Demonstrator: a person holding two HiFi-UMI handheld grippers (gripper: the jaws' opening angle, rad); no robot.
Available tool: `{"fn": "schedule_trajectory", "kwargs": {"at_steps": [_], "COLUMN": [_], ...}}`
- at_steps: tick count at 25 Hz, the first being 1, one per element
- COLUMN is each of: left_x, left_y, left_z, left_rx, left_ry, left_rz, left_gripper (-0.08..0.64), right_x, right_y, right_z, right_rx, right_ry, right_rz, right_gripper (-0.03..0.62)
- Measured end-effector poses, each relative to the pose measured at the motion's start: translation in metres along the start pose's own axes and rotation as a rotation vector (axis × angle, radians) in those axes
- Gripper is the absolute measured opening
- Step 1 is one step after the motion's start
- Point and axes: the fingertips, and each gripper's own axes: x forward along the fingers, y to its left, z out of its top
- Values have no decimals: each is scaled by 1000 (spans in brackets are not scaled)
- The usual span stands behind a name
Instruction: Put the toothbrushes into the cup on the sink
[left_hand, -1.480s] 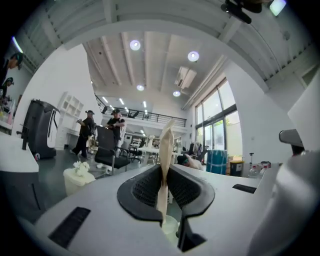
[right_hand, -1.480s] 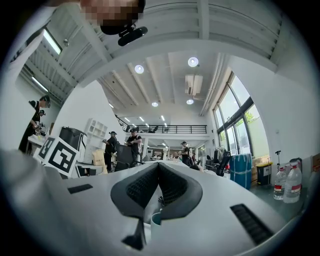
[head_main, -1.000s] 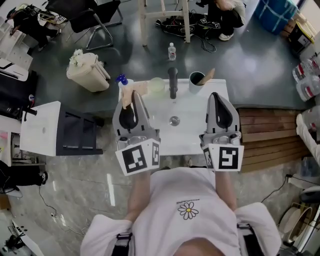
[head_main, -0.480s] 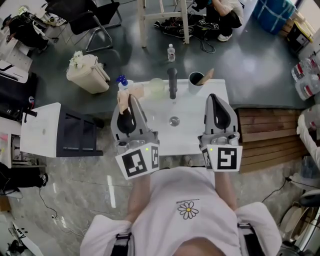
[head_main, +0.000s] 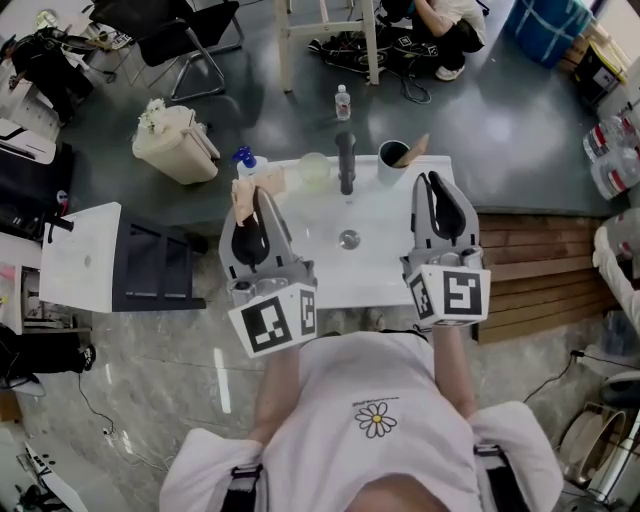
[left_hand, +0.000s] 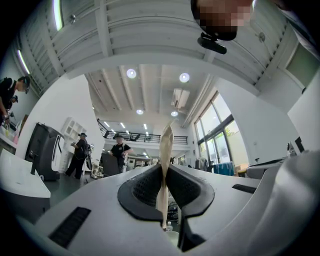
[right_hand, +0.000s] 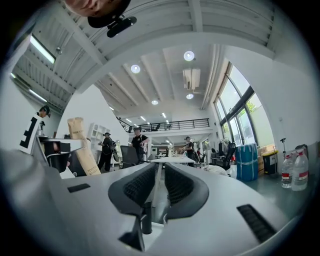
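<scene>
One tan paper-wrapped toothbrush stands clamped in the left hand-held gripper, much of it seemingly poking past the jaws, so swinging toward the dark round cup at two o'clock on the white sink could lever it loose or clip the black tap.

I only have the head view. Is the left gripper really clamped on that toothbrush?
Observer: Yes. In its own view the left gripper is shut on the toothbrush, which stands upright between its jaws.
Operator: Anything in the right one?
Observer: No. The right gripper has its jaws together with nothing between them.
Operator: Is the brush wrapped?
Observer: Yes. The right gripper view shows it from the side in a paper wrapper with print on it.
</scene>
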Motion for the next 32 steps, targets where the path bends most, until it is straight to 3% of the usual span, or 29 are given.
{"fn": "schedule_trajectory", "kwargs": {"at_steps": [2,7,14,22,32], "left_x": [0,-1,0,-6,-9], "left_y": [0,-1,3,12,26], "left_z": [-1,-4,-4,-7,-10], "left_rx": [-3,-8,-2,35,59], "left_ry": [-1,10,12,25,41], "left_rz": [0,4,18,51,100], "left_gripper": [44,44,44,44,44], "right_x": [12,44,78,96,106], "right_y": [-10,-44,-72,-75,-74], "right_z": [-5,-39,-96,-171,-229], "right_rx": [24,135,112,249,229], "right_ry": [19,89,234,415,552], "right_rz": [-6,-49,-115,-127,-142], "right_gripper": [76,83,126,126,110]}}
